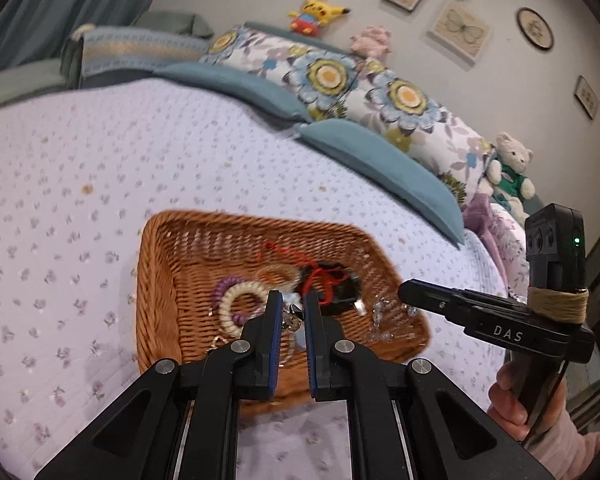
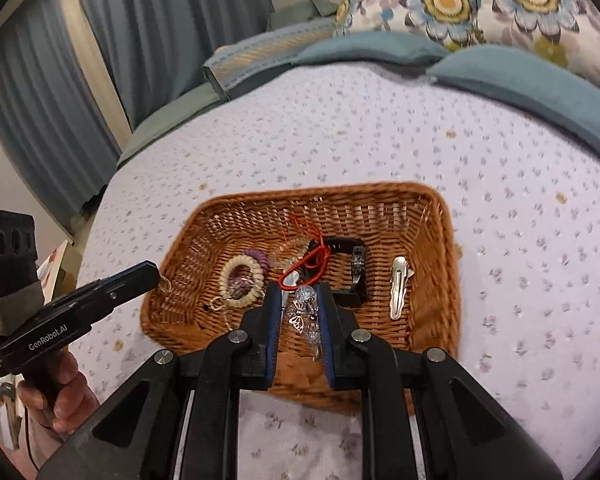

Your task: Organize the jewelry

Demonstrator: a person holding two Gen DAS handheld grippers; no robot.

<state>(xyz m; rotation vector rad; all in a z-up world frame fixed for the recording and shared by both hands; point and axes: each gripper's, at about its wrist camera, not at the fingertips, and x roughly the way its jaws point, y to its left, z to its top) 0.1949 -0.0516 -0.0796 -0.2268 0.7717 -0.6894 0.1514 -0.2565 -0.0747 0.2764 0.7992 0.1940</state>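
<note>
A wicker basket [image 1: 160, 280] [image 2: 440, 240] sits on the bed and holds jewelry: a cream coil hair tie [image 1: 236, 300] [image 2: 240, 276], a purple coil tie [image 2: 256, 256], a red cord [image 1: 320, 280] [image 2: 312, 256], a black band [image 2: 356, 268], a silver hair clip [image 2: 398, 284] and a clear crystal bracelet [image 1: 380, 320] [image 2: 306, 312]. My left gripper [image 1: 293, 300] [image 2: 156, 276] hovers over the basket with a small silver piece [image 1: 292, 318] between its narrowly parted fingers. My right gripper [image 2: 298, 290] [image 1: 404, 290] is over the basket with the crystal bracelet between its fingers.
The basket rests on a lilac floral quilt [image 1: 100, 160]. Teal cushions [image 1: 380, 160] and flowered pillows [image 1: 340, 76] lie at the head of the bed, with a teddy bear [image 1: 512, 172]. Curtains [image 2: 140, 20] hang at the far left.
</note>
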